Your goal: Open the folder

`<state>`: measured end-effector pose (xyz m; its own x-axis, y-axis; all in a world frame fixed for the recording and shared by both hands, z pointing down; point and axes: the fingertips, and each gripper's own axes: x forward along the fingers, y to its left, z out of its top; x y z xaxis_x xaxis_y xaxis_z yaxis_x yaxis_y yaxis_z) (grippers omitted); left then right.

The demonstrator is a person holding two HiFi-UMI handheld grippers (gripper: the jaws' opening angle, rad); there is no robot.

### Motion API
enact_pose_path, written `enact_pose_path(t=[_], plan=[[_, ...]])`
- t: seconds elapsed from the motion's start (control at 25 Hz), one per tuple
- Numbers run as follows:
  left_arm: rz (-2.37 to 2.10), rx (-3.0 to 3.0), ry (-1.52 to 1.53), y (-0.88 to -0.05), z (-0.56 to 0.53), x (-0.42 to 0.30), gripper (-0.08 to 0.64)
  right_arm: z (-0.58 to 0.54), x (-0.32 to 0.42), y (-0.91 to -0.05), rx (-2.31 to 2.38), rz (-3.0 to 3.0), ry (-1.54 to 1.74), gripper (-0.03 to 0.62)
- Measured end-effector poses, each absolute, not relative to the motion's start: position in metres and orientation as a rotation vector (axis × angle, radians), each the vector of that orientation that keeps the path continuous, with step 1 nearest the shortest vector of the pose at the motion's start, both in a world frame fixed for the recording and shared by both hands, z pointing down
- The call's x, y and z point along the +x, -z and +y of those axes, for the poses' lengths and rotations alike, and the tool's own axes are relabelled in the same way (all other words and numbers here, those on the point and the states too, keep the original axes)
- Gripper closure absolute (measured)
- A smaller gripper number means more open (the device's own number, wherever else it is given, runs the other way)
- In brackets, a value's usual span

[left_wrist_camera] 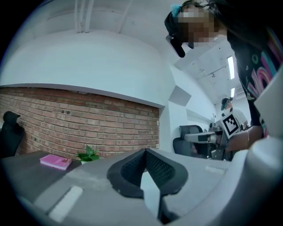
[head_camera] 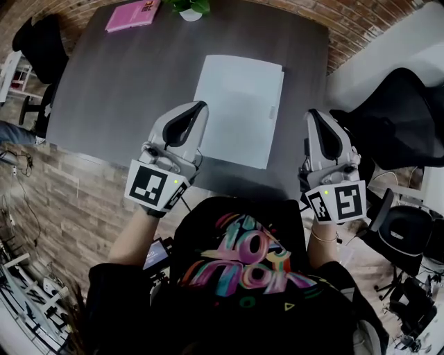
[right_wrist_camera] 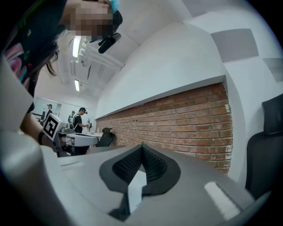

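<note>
The folder is a plain, pale white rectangle with no print showing on its cover. It lies flat and closed on the dark grey worktop, right of the middle, its long sides running away from the person and turned slightly askew. A small pale tab sits midway along its right edge, and its near short edge lies close to the worktop's front edge.

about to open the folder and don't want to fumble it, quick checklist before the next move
1. Folder closed, flat on the table: ok.
2. Nothing lying on the folder: ok.
3. Left claw empty: ok, shut.
4. Right claw empty: ok, shut.
5. A claw gripping the folder: not ok, neither holds it.
6. Pink book and plant away from the folder: ok.
</note>
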<state>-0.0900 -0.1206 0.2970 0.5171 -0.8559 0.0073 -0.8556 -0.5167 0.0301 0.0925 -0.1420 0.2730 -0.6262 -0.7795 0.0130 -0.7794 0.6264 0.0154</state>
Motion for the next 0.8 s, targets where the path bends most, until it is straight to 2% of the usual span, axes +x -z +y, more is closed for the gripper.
enact_pose_path(t=[0.8], plan=[[-1.547,2.705,0.020,-0.3003,-0.1231,-0.0925,0.560,-0.1478,0.0932,-0.2823,1.321,-2.801,0.004,0.594]])
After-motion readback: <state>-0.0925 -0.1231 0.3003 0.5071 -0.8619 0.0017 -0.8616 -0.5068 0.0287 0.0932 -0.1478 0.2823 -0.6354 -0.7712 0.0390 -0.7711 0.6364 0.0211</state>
